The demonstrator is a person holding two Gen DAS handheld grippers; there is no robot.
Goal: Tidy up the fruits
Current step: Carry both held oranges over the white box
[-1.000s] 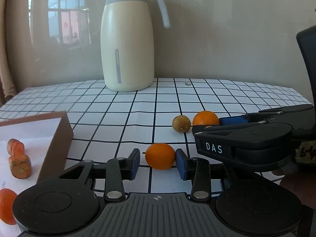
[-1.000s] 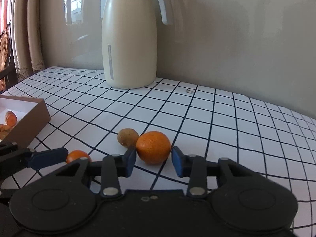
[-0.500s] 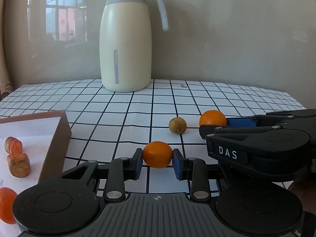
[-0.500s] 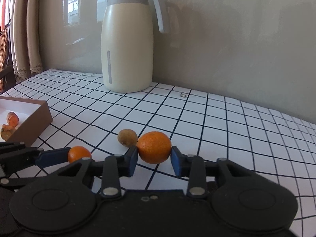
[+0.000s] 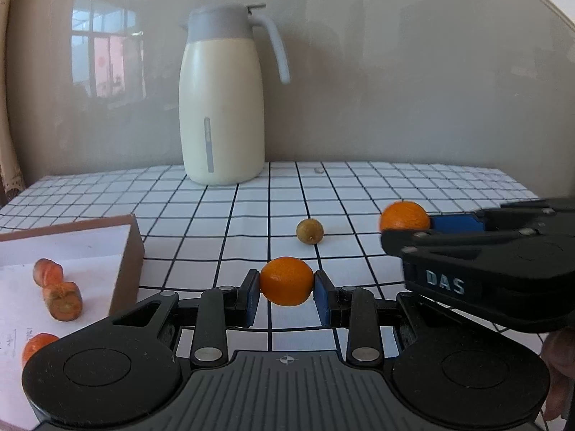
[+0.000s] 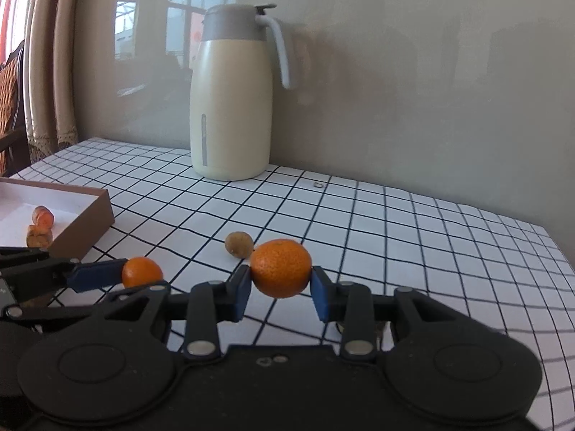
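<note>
Right wrist view: right gripper [image 6: 281, 289] clamps the large orange [image 6: 280, 267] between both blue pads, above the checked table [image 6: 395, 237].
Left gripper [image 5: 286, 296]: pads pinch the small orange [image 5: 286, 281], beside the brown box [image 5: 125, 251].
Loose: brownish fruit [image 5: 309, 230] on the cloth.

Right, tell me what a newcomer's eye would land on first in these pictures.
First, two round orange fruits, each pinched between blue pads: the smaller orange in the left gripper, the larger orange in the right gripper. Behind them a tall cream jug with a grey lid stands at the far edge of the black-gridded white tablecloth. Between the oranges lies a small brownish-green fruit.
</note>
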